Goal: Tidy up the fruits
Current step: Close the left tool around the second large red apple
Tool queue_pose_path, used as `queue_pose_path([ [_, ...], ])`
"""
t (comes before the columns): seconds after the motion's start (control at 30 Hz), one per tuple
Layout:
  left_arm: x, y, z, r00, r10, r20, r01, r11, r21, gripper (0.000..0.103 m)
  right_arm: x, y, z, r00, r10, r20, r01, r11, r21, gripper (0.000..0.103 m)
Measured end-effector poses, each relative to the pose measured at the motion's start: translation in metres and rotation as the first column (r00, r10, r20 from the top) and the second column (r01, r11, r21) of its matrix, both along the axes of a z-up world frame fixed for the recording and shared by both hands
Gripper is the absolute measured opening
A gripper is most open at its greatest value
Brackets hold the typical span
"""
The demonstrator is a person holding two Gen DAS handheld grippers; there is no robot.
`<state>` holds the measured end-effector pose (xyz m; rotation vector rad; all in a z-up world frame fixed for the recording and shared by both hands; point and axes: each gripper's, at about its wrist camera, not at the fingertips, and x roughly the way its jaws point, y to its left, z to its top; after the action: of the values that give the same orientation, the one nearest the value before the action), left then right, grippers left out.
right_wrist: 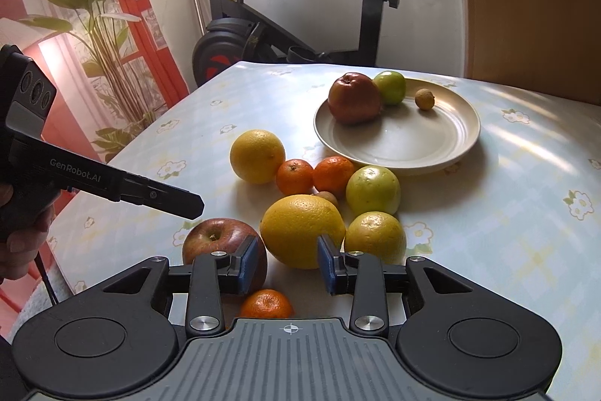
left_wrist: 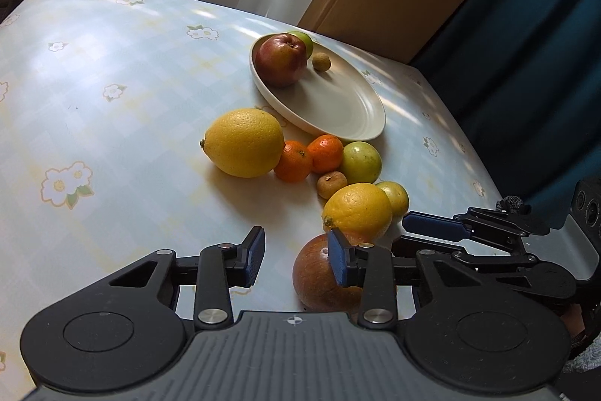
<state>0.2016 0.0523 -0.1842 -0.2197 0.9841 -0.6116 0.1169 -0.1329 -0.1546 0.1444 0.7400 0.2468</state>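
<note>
Both claws hang open and empty over a desk (right_wrist: 507, 183) covered in a pale flowered cloth, fruit spread beneath them. The left claw (left_wrist: 296, 260) has its blue pads set wide apart, the right-hand pad in front of a red apple (left_wrist: 319, 279) at the near edge of the heap; it grips nothing. The right claw (right_wrist: 287, 264) is parted just as wide, its pads framing a large lemon (right_wrist: 300, 228), with a mandarin (right_wrist: 266, 303) low between its fingers and the same apple (right_wrist: 218, 239) behind its left pad.

Farther back stands a cream plate (right_wrist: 443, 141) holding a second red apple (right_wrist: 353, 96), a green fruit (right_wrist: 392, 87) touching it, and a small brown fruit (right_wrist: 424, 99) set apart. On the desk between plate and claws lie another lemon (right_wrist: 257, 156), two mandarins (right_wrist: 295, 176) side by side and touching, and two yellow-green fruits (right_wrist: 373, 190). An exercise bike (right_wrist: 263, 25) stands beyond the desk's far end, a plant (right_wrist: 94, 10) beside it.
</note>
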Motion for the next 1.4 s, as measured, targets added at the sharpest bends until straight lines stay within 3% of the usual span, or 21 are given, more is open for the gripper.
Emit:
queue_pose_path([
  [0.57, 0.005, 0.007, -0.021, 0.993, -0.078, -0.091, 0.063, 0.986, -0.156, 0.038, -0.013, 0.027, -0.004, 0.988, 0.153, -0.022, -0.154, 0.987, -0.054, 0.05],
  [1.07, 0.002, 0.005, -0.022, 0.991, -0.111, -0.08, 0.097, 0.982, -0.164, 0.037, 0.004, 0.044, -0.015, 0.967, 0.248, -0.056, -0.253, 0.963, -0.094, 0.054],
  [1.4, 0.001, 0.006, -0.023, 0.992, -0.103, -0.077, 0.088, 0.981, -0.173, 0.037, 0.006, 0.037, -0.021, 0.967, 0.252, -0.039, -0.253, 0.967, -0.039, 0.054],
])
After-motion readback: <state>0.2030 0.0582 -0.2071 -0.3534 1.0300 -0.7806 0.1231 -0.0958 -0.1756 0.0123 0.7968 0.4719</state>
